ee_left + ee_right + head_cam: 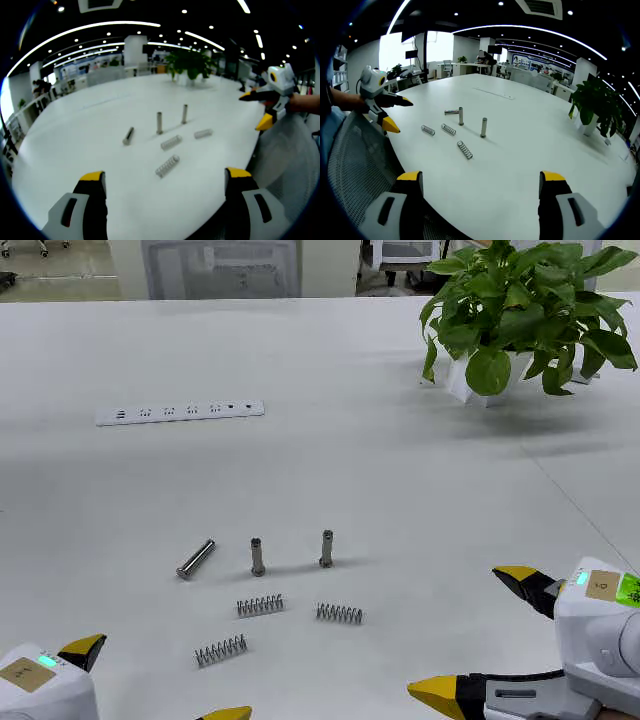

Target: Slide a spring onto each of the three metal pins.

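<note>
We've got the yellow-tipped left gripper [155,680] at 7 o'clock and right gripper [475,632] at 5, jaws spread wide, holding nothing, while coiled steel springs [260,606] lie loose at 6 o'clock of the silver metal pins [257,556].

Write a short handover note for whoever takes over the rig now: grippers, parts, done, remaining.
Left gripper: open, empty, at the near edge of the table. Right gripper: open, empty.
Pins: lying pin on its side; middle pin and end pin stand upright.
Springs: three lie loose on the table, nearer than the pins; none on a pin.
Done: nothing. Left: all three springs.
</note>
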The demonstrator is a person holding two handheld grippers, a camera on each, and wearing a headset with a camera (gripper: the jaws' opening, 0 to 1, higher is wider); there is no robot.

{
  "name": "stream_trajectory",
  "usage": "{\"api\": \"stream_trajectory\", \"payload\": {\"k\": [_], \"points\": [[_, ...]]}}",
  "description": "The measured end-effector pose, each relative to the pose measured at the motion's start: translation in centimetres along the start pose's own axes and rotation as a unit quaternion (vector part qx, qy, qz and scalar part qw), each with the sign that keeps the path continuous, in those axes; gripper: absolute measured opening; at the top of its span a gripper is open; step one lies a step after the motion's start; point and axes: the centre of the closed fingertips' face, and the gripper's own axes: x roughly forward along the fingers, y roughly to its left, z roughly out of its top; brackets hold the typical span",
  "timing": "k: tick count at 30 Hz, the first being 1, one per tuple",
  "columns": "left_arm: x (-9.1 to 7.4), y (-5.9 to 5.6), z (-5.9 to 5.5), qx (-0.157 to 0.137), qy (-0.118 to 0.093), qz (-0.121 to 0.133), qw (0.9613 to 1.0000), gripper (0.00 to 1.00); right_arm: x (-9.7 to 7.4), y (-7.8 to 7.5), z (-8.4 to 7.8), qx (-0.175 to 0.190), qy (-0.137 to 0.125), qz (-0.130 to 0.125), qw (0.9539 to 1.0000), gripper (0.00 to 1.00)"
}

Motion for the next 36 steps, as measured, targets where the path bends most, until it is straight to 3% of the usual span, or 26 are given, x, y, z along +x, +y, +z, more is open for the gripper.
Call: {"api": "stream_trajectory", "payload": {"k": [15,36], "points": [[0.1,0.3,-0.3,0.001,0.008,0.011,0.9999,1.0,-0.2,-0.1,0.2,0.008,-0.009,0.001,0.9999,0.98],[0.2,0.1,-1.4,0.002,0.039,0.006,0.9992,1.0,0.0,0.8,0.0,0.019,-0.003,0.03,0.9994,0.98]]}}
